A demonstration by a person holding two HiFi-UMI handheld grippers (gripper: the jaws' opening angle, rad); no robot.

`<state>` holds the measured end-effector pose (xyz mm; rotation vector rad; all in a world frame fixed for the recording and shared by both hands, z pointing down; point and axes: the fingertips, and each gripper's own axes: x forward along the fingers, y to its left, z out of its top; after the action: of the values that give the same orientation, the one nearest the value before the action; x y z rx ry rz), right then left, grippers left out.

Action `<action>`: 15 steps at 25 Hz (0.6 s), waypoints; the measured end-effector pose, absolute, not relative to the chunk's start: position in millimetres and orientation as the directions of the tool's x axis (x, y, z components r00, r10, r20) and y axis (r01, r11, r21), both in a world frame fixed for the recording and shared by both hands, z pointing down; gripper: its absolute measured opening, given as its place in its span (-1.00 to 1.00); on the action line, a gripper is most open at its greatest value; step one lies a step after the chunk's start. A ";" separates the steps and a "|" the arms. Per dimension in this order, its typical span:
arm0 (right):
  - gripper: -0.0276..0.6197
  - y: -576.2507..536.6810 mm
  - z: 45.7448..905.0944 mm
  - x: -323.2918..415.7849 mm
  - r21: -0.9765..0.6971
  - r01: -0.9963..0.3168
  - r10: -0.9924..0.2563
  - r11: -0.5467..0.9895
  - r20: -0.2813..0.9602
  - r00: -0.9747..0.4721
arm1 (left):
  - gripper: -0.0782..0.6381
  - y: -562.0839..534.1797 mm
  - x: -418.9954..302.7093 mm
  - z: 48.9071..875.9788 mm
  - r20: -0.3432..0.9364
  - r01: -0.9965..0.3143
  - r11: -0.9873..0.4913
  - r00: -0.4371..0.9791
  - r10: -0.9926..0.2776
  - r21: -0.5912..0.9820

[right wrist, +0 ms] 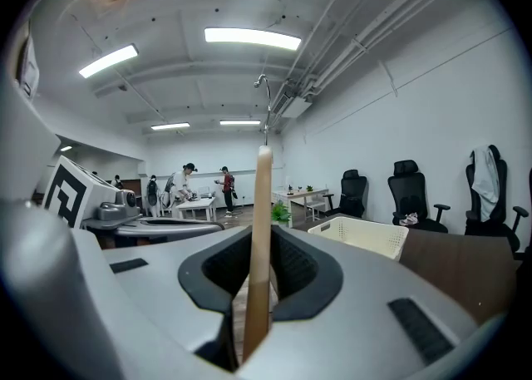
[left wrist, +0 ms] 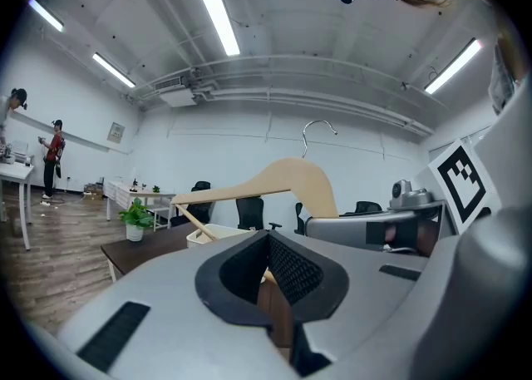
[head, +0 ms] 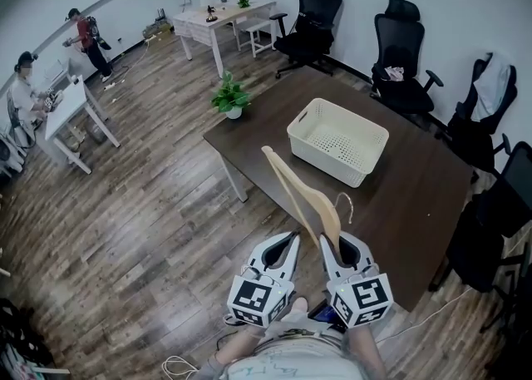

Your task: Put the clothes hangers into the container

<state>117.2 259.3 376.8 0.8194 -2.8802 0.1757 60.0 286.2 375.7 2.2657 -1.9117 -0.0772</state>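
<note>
The right gripper (head: 334, 242) had its jaws pinched on the lower end of one arm of a light wooden clothes hanger (head: 299, 187). In the right gripper view the wood (right wrist: 261, 229) stood edge-on between the black pads. The hanger rose slantwise away from the person, its thin metal hook (head: 345, 204) curling off to the right, and it hung in the air near the close edge of the dark brown tabletop (head: 407, 195), touching nothing else. The left gripper (head: 286, 242) sat just beside its partner, jaws pressed together on nothing. Its own view showed only the closed pads (left wrist: 268, 245), with the hanger (left wrist: 274, 180) passing in front. The cream perforated plastic basket (head: 328, 162) stood further along the tabletop, well apart from the hanger, and its inside looked bare. A small potted green plant (head: 230, 94) stood at the far left corner. By my reading, the task had scarcely begun: one hanger was picked up and in carriage and none was in the basket. It remained to bring the hanger forward over the rim, lower it inside and release it. No other hangers were in view.
</note>
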 end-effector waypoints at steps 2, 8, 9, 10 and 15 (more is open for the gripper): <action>-0.73 252.9 376.5 121.3 -0.073 -0.532 -0.515 0.844 0.169 -0.840 | -0.75 282.2 63.3 377.4 0.073 -0.972 -0.157 0.172 -0.982 0.173; -0.73 239.5 378.5 121.9 -0.067 -0.539 -0.521 0.840 0.178 -0.835 | -0.75 273.8 56.8 381.5 0.082 -0.973 -0.139 0.156 -0.984 0.185; -0.73 237.0 379.2 121.6 -0.070 -0.544 -0.525 0.836 0.181 -0.831 | -0.75 271.5 54.8 381.8 0.080 -0.973 -0.137 0.154 -0.985 0.186; -0.73 234.4 379.8 121.2 -0.071 -0.548 -0.529 0.833 0.184 -0.828 | -0.75 269.0 52.7 382.2 0.080 -0.973 -0.137 0.154 -0.985 0.188; -0.73 220.1 382.7 114.9 -0.072 -0.583 -0.562 0.809 0.193 -0.804 | -0.75 251.9 40.8 384.4 0.076 -0.966 -0.167 0.185 -0.980 0.197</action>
<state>114.9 220.1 382.7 0.9023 -2.8322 0.1911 40.8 251.9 384.4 2.2550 -1.8841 -0.1012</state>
